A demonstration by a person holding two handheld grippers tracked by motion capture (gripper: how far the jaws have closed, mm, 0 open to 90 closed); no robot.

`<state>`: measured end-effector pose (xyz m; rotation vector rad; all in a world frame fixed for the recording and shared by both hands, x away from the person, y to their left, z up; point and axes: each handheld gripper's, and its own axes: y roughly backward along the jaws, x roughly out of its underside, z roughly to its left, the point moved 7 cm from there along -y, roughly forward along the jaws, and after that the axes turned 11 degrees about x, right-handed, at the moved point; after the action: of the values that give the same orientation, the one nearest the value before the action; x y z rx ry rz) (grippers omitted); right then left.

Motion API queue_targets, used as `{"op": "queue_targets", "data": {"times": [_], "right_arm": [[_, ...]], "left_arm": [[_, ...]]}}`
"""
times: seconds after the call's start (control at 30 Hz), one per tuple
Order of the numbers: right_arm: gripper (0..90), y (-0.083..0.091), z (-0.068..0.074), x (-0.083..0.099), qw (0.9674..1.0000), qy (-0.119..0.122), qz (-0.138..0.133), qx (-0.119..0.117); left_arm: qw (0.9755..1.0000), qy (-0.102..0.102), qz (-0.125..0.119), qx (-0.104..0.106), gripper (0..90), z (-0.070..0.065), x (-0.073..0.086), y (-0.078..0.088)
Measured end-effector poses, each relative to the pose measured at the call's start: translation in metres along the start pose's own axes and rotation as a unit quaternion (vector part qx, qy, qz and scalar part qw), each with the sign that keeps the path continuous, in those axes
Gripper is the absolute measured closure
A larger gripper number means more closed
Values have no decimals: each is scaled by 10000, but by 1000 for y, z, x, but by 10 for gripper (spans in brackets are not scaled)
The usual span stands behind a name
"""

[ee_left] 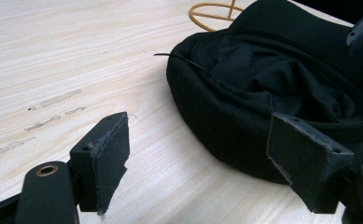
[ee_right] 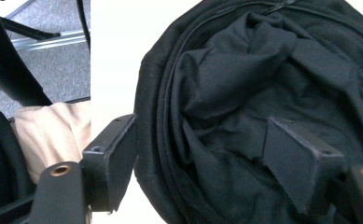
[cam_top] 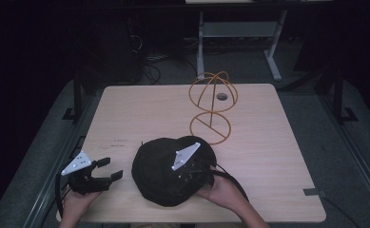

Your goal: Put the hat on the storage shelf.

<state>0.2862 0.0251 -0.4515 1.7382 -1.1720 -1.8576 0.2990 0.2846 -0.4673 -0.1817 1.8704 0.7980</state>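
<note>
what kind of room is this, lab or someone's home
Most likely a lab or workshop set up for recording, not a home: a bare wooden table on metal rails, loose cables on grey carpet, and a desk frame behind it in the dark.

1. A pale wooden desk (cam_top: 125, 109) is carrying everything in front of me.
2. A black cloth hat (cam_top: 166, 173) is lying open-side up near my edge.
3. A yellow wire stand (cam_top: 211, 107) is standing just beyond it.

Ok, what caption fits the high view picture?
Two hand-held grippers, left and right, at an upturned black hat near a wire stand.
</note>
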Motion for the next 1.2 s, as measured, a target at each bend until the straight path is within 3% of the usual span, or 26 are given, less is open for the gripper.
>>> {"op": "queue_targets", "data": {"times": [0.3, 0.53, 0.77, 1.07, 1.2], "right_arm": [[352, -12, 11, -1, 9996, 161, 196, -147], [476, -23, 19, -2, 9984, 361, 347, -249], [611, -35, 26, -1, 9961, 603, 606, -193], [659, -42, 30, -1, 9947, 692, 750, -98], [727, -44, 33, -1, 9939, 733, 813, -101]], "left_arm": [[10000, -15, 6, 4, 207, 0, 0, 0], [10000, -26, 11, 21, 207, 0, 0, -1], [10000, -32, 37, 40, 207, 0, 0, -1], [10000, -52, 53, 59, 207, -1, 0, -1], [9999, -39, 77, 83, 207, -2, 1, -2]]}}
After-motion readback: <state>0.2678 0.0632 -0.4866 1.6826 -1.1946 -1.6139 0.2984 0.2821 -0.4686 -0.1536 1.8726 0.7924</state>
